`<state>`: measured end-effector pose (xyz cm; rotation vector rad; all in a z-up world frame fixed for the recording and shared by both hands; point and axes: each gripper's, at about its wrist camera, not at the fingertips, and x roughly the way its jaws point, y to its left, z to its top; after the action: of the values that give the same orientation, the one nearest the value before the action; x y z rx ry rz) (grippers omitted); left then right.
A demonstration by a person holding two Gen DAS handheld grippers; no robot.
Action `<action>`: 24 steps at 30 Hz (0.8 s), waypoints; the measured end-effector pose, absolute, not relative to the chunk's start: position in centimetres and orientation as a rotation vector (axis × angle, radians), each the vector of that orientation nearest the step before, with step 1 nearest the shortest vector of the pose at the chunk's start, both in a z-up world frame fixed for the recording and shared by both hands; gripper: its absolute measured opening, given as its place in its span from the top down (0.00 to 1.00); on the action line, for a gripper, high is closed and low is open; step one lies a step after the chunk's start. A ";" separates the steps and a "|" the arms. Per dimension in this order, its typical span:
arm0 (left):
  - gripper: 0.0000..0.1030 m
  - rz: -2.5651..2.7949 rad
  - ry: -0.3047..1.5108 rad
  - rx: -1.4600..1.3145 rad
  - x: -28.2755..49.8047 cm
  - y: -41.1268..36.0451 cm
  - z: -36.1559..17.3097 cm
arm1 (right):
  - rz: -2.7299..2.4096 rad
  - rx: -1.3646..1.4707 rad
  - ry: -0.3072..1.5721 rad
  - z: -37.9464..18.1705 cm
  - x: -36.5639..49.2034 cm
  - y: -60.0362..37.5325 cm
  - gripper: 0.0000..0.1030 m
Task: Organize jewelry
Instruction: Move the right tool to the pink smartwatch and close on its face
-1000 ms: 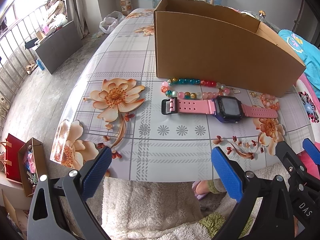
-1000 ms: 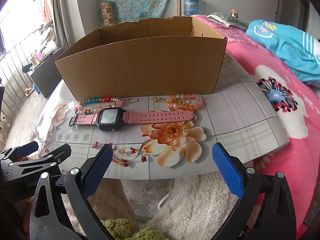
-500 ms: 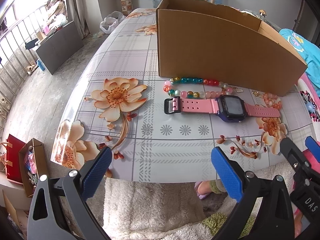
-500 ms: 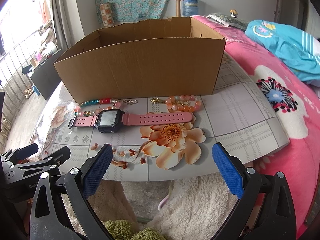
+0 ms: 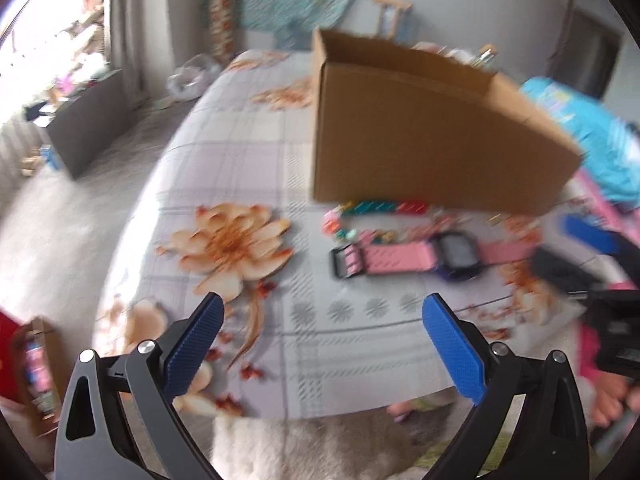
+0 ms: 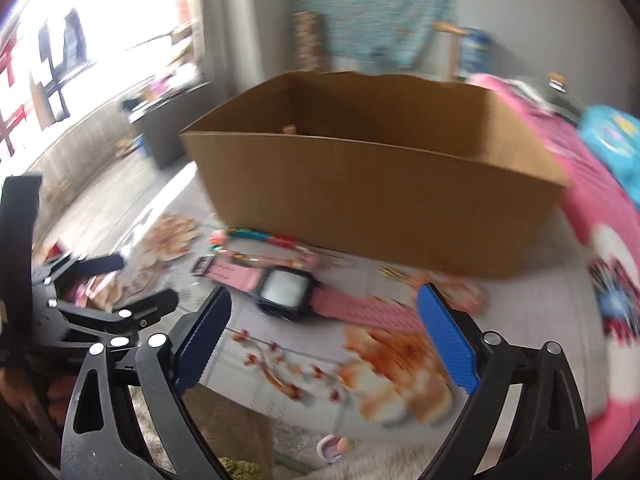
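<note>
Above the worktop's (image 6: 540, 312) near edge, the right gripper (image 6: 324, 322) has advanced toward the pink watch (image 6: 298, 294), its fingers narrowing slightly, holding nothing; the left gripper (image 5: 322, 338) stays open and empty, so pickup seems close.

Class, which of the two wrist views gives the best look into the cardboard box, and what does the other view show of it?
The right wrist view: it looks over the near wall of the cardboard box into its open top, showing the inner walls. The left wrist view shows the box at an angle, mostly its outer front wall and rim, with almost none of the inside.
</note>
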<state>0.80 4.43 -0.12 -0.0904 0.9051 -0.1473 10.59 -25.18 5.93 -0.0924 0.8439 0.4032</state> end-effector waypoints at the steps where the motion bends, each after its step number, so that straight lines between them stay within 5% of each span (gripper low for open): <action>1: 0.05 -0.176 0.891 -0.115 0.7 4.9 0.0 | 0.457 -0.131 0.853 5.6 11.4 -24.1 0.19; 9: 0.05 -0.205 0.839 -0.100 0.9 5.7 -0.2 | 0.624 -0.332 0.927 2.5 14.3 -20.0 0.33; 11: 0.05 -0.223 0.816 -0.070 0.8 5.5 -0.2 | 0.650 -0.387 0.971 1.6 14.3 -19.3 0.50; 21: 0.07 -0.309 0.683 0.258 -0.7 1.2 0.5 | 0.778 -0.268 1.171 1.2 16.0 -20.8 0.54; 24: 0.16 -0.369 0.676 0.364 -0.9 -0.9 0.2 | 0.841 -0.180 1.263 1.0 16.9 -21.6 0.54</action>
<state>-0.89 -0.94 0.18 0.3642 0.6763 -0.3690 16.88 -21.58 0.97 -0.1798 1.2626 0.8409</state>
